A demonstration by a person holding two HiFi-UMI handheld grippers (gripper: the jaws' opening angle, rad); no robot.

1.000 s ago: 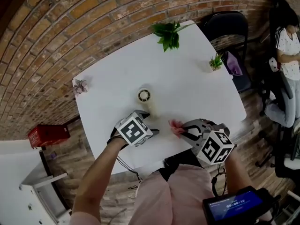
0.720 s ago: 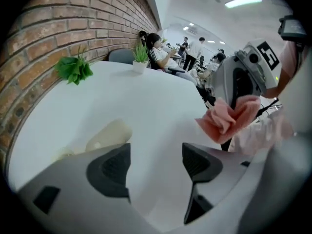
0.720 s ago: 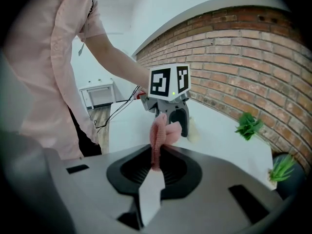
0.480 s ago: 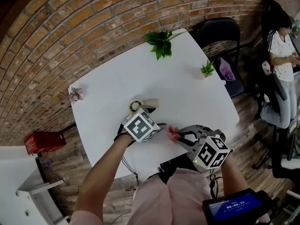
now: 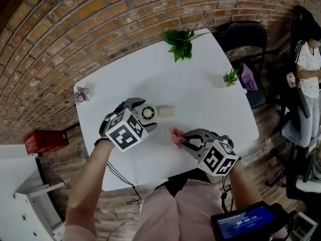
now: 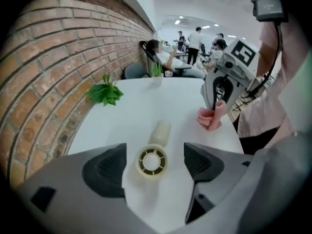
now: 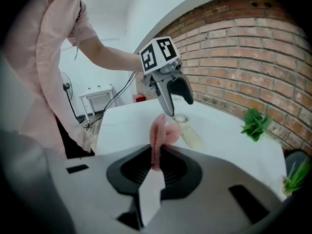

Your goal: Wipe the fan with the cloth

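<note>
The left claw (image 5: 140, 113) has been carried across the white bench (image 5: 200, 84) to the small cream plastic hand fan (image 6: 152, 161) lying there. Its jaws have just been opened wider (the fan head sits between them, untouched). The crumpled pink cloth (image 7: 159, 130) is pinched in the closed right claw (image 7: 155, 168) nearby, so wiping is judged imminent.

1 ea. fan (image 5: 156, 112), cloth (image 5: 175, 134), table (image 5: 200, 97); 3 plants (image 5: 181, 39) (image 5: 231, 78) (image 5: 82, 94); 2 grippers (image 5: 140, 114) (image 5: 184, 141).

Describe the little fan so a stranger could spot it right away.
Start at the white table by the brick wall. Near its middle, at the open left claw, lies the fan. It alone is cream: a round slotted ring with a stubby handle, unlike the plants and pink cloth.
</note>
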